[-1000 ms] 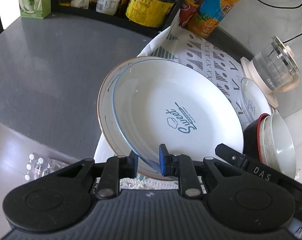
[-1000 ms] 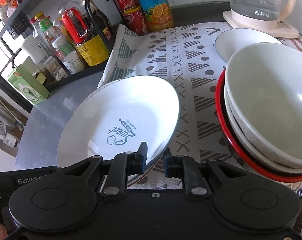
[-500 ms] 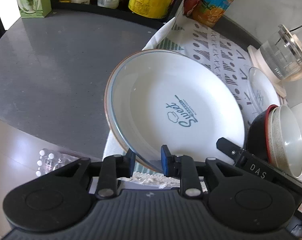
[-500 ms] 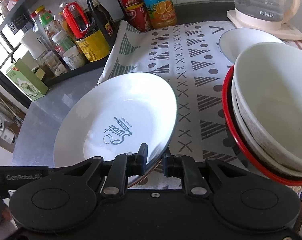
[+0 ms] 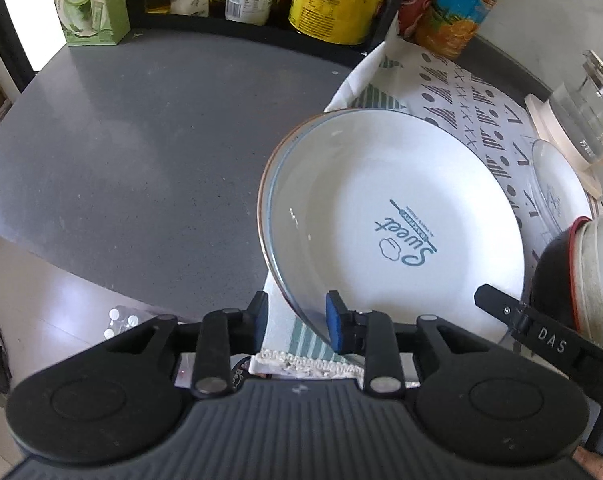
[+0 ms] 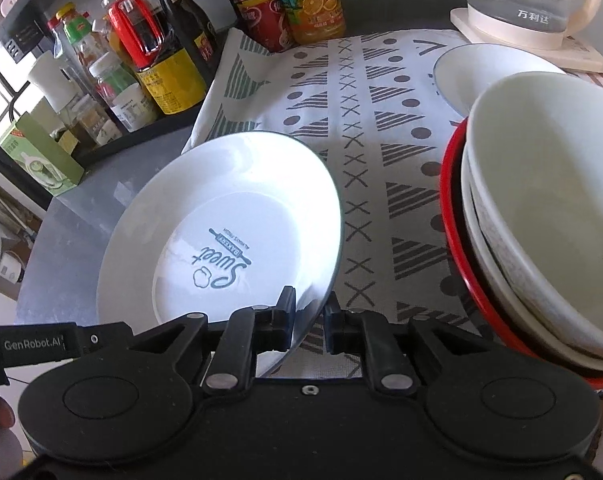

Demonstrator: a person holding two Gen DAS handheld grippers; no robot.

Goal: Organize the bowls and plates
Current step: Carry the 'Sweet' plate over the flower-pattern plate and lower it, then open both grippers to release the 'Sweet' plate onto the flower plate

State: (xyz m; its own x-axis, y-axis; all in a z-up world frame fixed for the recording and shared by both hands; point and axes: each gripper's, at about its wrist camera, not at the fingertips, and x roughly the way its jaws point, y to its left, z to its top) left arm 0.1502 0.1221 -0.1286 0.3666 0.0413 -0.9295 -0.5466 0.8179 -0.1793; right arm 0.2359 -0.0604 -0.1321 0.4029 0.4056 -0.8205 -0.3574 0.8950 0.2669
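Note:
A white plate with blue "Sweet" lettering (image 5: 393, 224) (image 6: 221, 240) lies tilted on a brown-rimmed plate (image 5: 273, 176) at the near end of the patterned cloth (image 6: 365, 128). My left gripper (image 5: 297, 316) is open, its jaws standing on either side of the plates' near rim. My right gripper (image 6: 308, 320) is shut on the "Sweet" plate's near right rim. A stack of bowls, white ones inside a red-rimmed black one (image 6: 541, 216) (image 5: 581, 276), stands to the right. A small white plate (image 6: 489, 68) (image 5: 557, 196) lies further back.
A glass kettle on a cream base (image 6: 529, 8) (image 5: 585, 112) stands at the back right. Bottles and jars fill a black rack (image 6: 149, 64) (image 5: 333, 4) at the back, beside a green box (image 5: 89, 4). The grey round table (image 5: 121, 160) lies to the left.
My left gripper's jaws have opened and let go of the plates' rim. The view has shifted left, so the plates sit further right. My right gripper keeps its hold.

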